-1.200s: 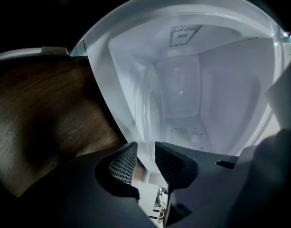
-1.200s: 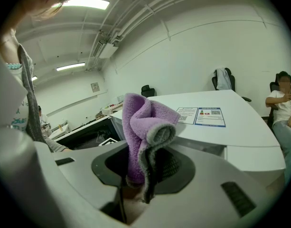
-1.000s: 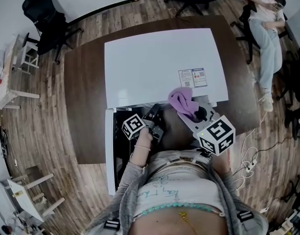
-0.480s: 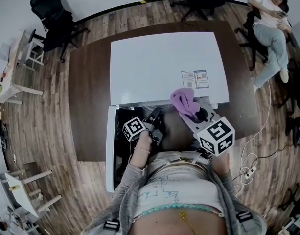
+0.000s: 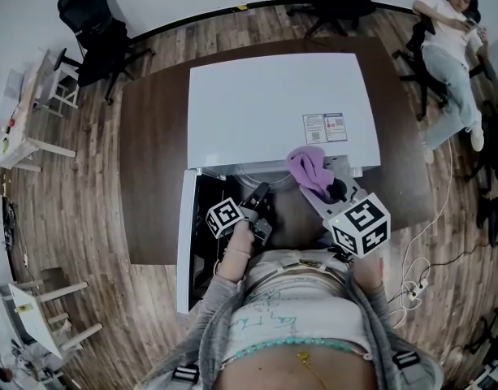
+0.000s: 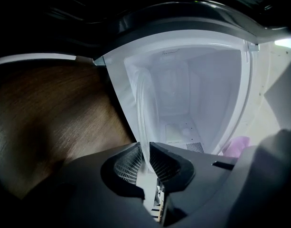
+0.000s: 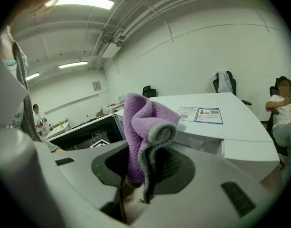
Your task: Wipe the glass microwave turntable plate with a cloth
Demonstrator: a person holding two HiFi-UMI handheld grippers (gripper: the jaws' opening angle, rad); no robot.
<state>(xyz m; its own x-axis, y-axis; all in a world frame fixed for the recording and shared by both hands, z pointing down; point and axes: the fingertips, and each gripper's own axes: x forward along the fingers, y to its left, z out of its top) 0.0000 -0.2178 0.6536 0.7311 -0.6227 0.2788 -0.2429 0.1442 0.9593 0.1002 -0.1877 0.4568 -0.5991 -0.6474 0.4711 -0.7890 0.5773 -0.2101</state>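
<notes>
The glass turntable plate [image 6: 142, 106] is seen edge-on, reaching from my jaws into the white microwave cavity [image 6: 183, 94]. My left gripper [image 6: 146, 150] is shut on its near rim, one pad on each side of the glass. In the head view the left gripper [image 5: 259, 193] is at the microwave's open front, and the plate's arc [image 5: 261, 169] shows just beyond it. My right gripper [image 5: 334, 187] is held to the right, shut on a bunched purple cloth [image 5: 308, 169]. In the right gripper view the cloth [image 7: 144, 122] stands up out of the right gripper [image 7: 144, 170].
The white microwave [image 5: 273, 96] sits on a dark brown table [image 5: 151, 169], its door [image 5: 188, 242] swung open to the left. Office chairs [image 5: 98, 31] stand on the wood floor behind. A person [image 5: 452, 47] sits at the far right.
My left gripper has shifted slightly toward me with the plate's rim, and more of the plate's arc shows at the microwave's mouth. The right gripper and cloth stay put.
</notes>
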